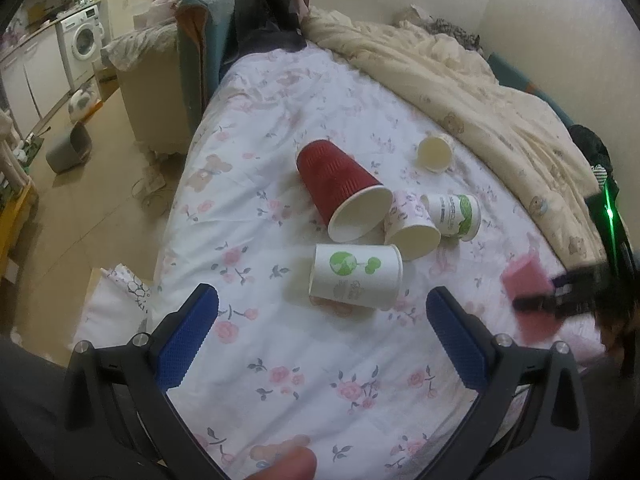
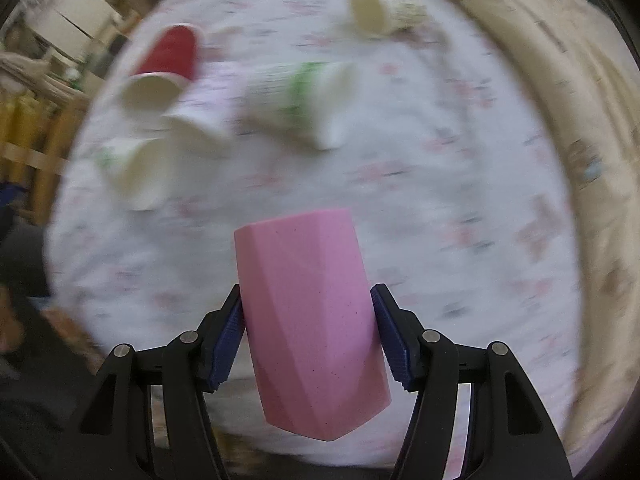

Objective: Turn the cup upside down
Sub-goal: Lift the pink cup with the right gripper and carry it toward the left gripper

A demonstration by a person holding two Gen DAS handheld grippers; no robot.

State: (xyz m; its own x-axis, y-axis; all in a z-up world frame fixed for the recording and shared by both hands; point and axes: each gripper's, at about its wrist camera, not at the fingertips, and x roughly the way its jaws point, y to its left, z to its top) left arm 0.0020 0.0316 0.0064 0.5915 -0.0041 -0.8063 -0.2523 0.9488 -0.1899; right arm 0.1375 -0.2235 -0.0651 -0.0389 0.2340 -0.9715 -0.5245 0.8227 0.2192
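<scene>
My right gripper (image 2: 308, 332) is shut on a pink faceted cup (image 2: 312, 320) and holds it above the floral bed sheet (image 2: 440, 208); the background is motion-blurred. In the left wrist view the pink cup (image 1: 528, 292) and right gripper (image 1: 560, 292) show blurred at the right. My left gripper (image 1: 322, 320) is open and empty, just short of a white paper cup with a green logo (image 1: 356, 278) lying on its side.
More cups lie on the sheet: a red cup (image 1: 340, 188), a floral-print cup (image 1: 412, 224), a white-green cup (image 1: 456, 216) and a small cream cup (image 1: 434, 152). A beige quilt (image 1: 480, 92) is bunched at the right. The bed's edge and floor (image 1: 92, 208) are at the left.
</scene>
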